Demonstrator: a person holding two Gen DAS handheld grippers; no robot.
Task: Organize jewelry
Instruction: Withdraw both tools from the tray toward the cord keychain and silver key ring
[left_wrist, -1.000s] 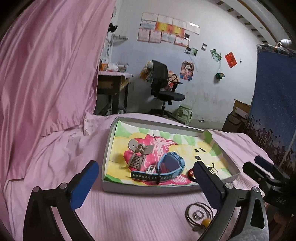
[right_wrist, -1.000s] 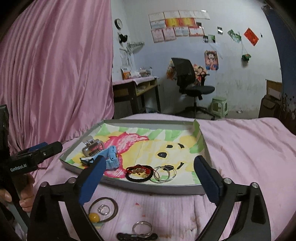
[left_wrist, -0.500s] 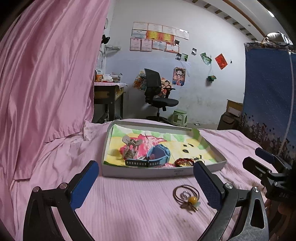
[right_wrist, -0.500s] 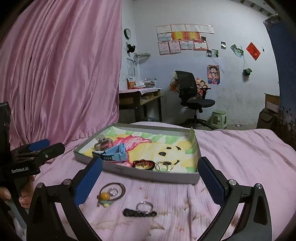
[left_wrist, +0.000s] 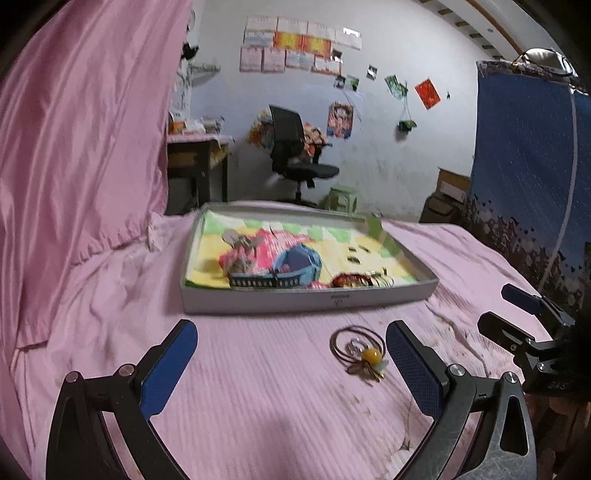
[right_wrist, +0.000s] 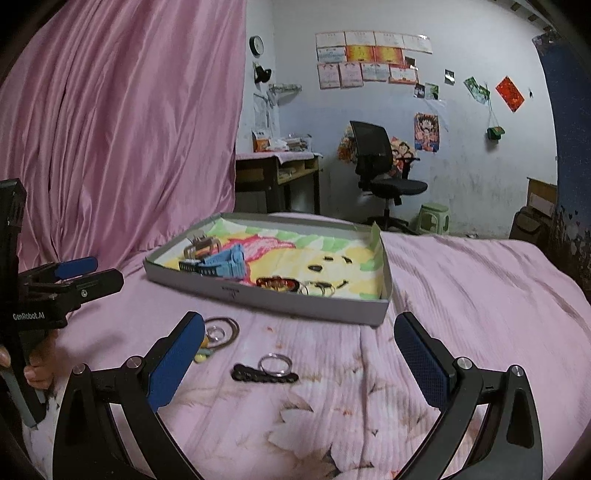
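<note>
Grey card made the tray (left_wrist: 306, 301), a flat box that sat on the pink bed cover (left_wrist: 258, 387). Inside it lay a bright cartoon paper. On that paper rested a blue watch (right_wrist: 225, 264), a metal hair clip (right_wrist: 201, 247), a red bracelet (right_wrist: 277, 283) and some thin silver rings (right_wrist: 321, 290). The watch and the clip were near the tray's left end. The bracelet and the rings lay close to its front wall.

More jewelry lay outside the tray, on the cover just in front of it. A brown hoop (left_wrist: 356, 341) with a yellow bead (left_wrist: 372, 355) was there, with a small clear ring inside it. A silver ring (right_wrist: 275, 363) touched a small black chain (right_wrist: 264, 376) a bit to the right of the hoop.

The right gripper (right_wrist: 299, 360) was wide open, and its jaws had just been opening with nothing held between the blue pads. The ring and black chain lay on the cover between its two fingers, ahead of it, and the pads did not touch them. The left gripper (left_wrist: 291, 365) was wide open too, with nothing in it. The hoop lay just beside its right finger (left_wrist: 413, 369). A hand (right_wrist: 38, 365) held the left gripper's handle.

Pink curtain (right_wrist: 122, 129) hung on the left. A black chair (right_wrist: 384, 173) and a green stool (right_wrist: 434, 218) stood by the far wall.
</note>
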